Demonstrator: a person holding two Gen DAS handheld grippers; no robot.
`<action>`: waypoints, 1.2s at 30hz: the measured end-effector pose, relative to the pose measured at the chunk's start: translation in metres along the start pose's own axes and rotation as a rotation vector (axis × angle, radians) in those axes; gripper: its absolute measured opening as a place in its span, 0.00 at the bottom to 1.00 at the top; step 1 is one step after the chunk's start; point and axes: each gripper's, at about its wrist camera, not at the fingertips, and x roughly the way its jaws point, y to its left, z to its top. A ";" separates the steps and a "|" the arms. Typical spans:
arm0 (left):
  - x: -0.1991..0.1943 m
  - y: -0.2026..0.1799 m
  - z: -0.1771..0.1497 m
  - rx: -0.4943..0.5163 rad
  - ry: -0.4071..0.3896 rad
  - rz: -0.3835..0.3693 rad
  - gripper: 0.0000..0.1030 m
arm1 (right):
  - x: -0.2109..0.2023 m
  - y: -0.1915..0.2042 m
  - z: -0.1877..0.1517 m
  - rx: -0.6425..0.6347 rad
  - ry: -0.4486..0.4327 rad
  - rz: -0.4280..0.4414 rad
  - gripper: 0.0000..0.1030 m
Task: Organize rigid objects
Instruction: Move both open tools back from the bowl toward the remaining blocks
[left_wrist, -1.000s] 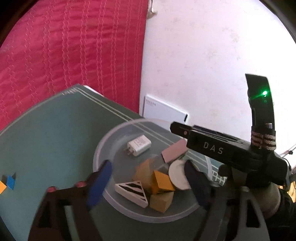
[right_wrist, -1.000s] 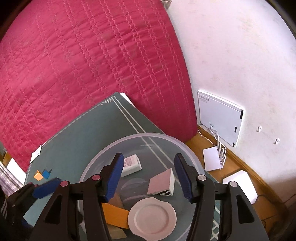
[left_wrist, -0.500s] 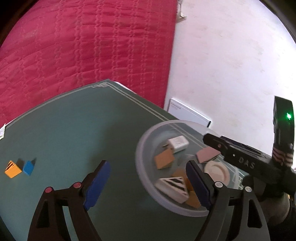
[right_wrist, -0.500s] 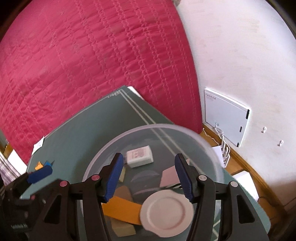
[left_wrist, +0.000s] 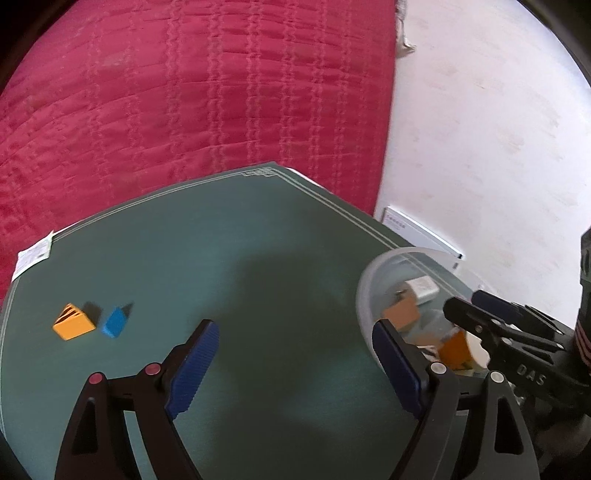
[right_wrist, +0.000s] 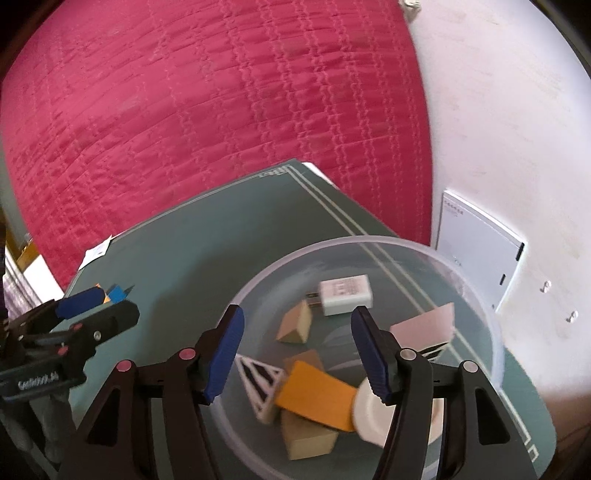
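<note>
A clear plastic bowl (right_wrist: 476, 295) on the green table mat holds several rigid pieces: a white charger (right_wrist: 345, 294), tan wooden blocks (right_wrist: 293, 325), an orange block (right_wrist: 314, 395), a striped triangle (right_wrist: 260, 380), a pink tile (right_wrist: 424, 325) and a small white plate (right_wrist: 369, 417). My right gripper (right_wrist: 297, 354) is open and empty above the bowl. My left gripper (left_wrist: 295, 369) is open and empty over the mat left of the bowl (left_wrist: 365, 291). An orange striped block (left_wrist: 72, 321) and a blue block (left_wrist: 114, 321) lie at the mat's left.
A red quilted cloth (left_wrist: 184, 110) hangs behind the table. A white panel (right_wrist: 476, 251) leans on the white wall at the right. A paper label (left_wrist: 33, 256) lies at the mat's far left corner. The green mat (left_wrist: 240, 266) is bare between the blocks and the bowl.
My left gripper has swung left, away from the bowl, bringing the orange and blue blocks into view. My right gripper has shifted slightly over the bowl. Both stay open.
</note>
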 end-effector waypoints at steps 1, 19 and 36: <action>-0.001 0.004 -0.001 -0.007 -0.001 0.007 0.86 | 0.000 0.003 -0.001 -0.007 0.000 0.004 0.61; -0.014 0.080 -0.019 -0.143 -0.004 0.163 0.91 | 0.008 0.070 -0.006 -0.116 0.031 0.131 0.63; -0.014 0.165 -0.036 -0.308 0.015 0.336 0.96 | 0.045 0.122 -0.017 -0.192 0.148 0.245 0.66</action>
